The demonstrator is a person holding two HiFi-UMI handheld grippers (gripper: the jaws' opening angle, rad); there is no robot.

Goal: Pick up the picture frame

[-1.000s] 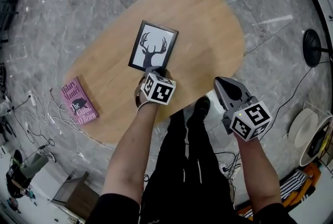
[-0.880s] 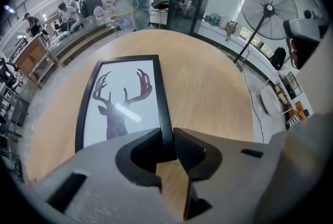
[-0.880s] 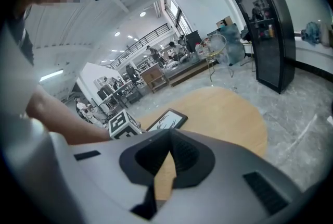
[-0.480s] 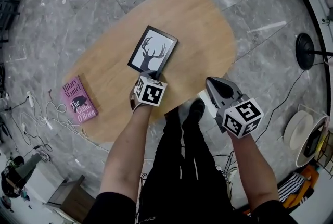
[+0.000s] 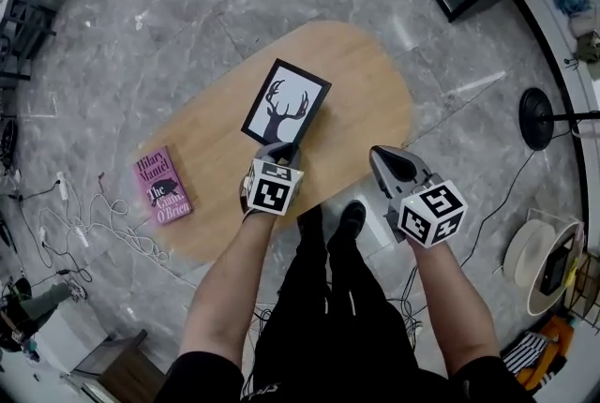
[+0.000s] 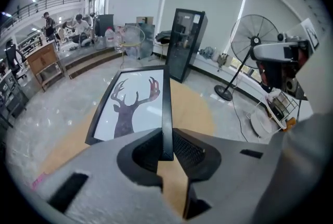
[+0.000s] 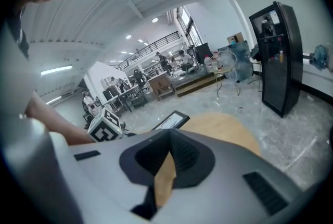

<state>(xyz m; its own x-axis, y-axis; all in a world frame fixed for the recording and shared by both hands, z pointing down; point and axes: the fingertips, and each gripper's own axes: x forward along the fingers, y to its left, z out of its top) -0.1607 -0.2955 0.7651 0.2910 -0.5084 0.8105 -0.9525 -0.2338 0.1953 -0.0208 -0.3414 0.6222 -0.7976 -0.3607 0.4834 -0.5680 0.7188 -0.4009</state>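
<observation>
Jaws of left gripper (image 6: 165, 154) on frame (image 6: 130, 108)

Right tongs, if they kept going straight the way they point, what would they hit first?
Probably the wooden table, since the right tongs aim slightly downward. The lifted picture frame sits close to that line, so they might clip it first.

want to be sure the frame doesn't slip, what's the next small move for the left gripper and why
Probably hold the left gripper shut and ease it straight up a little. Its jaws pinch only the near edge of the picture frame, which sticks out tilted over the table; whether the far edge is clear of the table I can't tell.
</observation>
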